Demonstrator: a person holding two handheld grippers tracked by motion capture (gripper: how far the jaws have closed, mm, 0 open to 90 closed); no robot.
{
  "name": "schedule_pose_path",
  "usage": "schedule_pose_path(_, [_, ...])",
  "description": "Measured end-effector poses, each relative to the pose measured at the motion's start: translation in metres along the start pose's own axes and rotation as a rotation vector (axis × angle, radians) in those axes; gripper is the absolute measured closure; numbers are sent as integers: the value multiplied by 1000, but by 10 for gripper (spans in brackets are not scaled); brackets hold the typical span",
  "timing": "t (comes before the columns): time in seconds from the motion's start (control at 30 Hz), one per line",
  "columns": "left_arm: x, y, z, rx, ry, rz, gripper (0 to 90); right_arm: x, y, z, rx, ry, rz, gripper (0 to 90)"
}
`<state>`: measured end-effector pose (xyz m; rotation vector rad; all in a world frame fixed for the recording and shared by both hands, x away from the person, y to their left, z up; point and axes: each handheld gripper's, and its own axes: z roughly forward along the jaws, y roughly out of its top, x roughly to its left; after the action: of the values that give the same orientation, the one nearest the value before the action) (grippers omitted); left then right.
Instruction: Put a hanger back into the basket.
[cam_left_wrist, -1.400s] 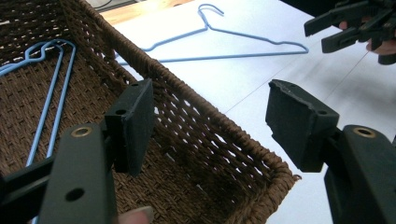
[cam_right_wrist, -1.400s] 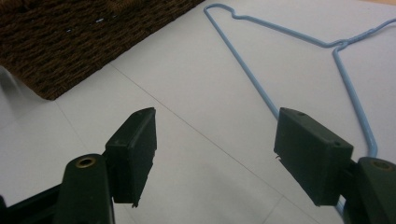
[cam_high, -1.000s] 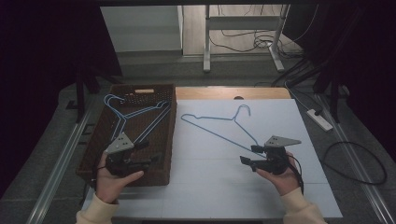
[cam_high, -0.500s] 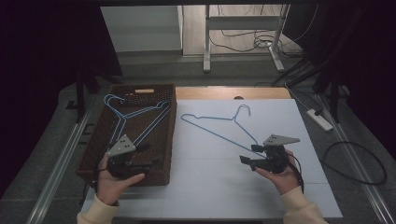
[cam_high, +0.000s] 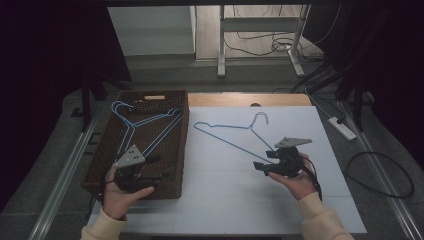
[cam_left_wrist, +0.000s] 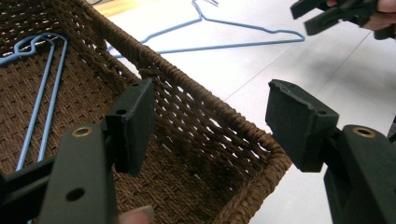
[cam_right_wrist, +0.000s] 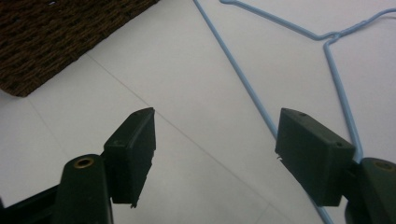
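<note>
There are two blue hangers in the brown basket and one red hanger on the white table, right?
Not quite. The hanger on the table is blue, not red, as the high view shows. The basket does hold blue hangers, two by the look of it, and the table is white.

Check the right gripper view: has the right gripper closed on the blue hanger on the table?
No. The right gripper stands open with bare white table between its jaws, and the blue wire hanger lies untouched beyond them.

Both forearms come in from below. The left gripper (cam_high: 162, 172) and the right gripper (cam_high: 261, 166) each have jaws spread wide, holding nothing.
</note>
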<state>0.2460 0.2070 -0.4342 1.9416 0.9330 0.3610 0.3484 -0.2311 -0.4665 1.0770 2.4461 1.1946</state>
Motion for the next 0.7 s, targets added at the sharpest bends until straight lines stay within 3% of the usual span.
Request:
schedule_pose_path(0.07, [0,0,1,3,-1,0,338,-2,5,7,18,-5,-2,327])
schedule_pose_path(0.2, [0,-1,1,9,-4,4,338,-9,15,21,25,-14,-13,480])
schedule_pose_path(0.47, [-1,-1,1,12,0,7,338,-23,37,54,73,-6,-14,893])
schedule_pose_path(0.7, [0,-2,0,13,5,5,339,-35,53,89,112,0,47,900])
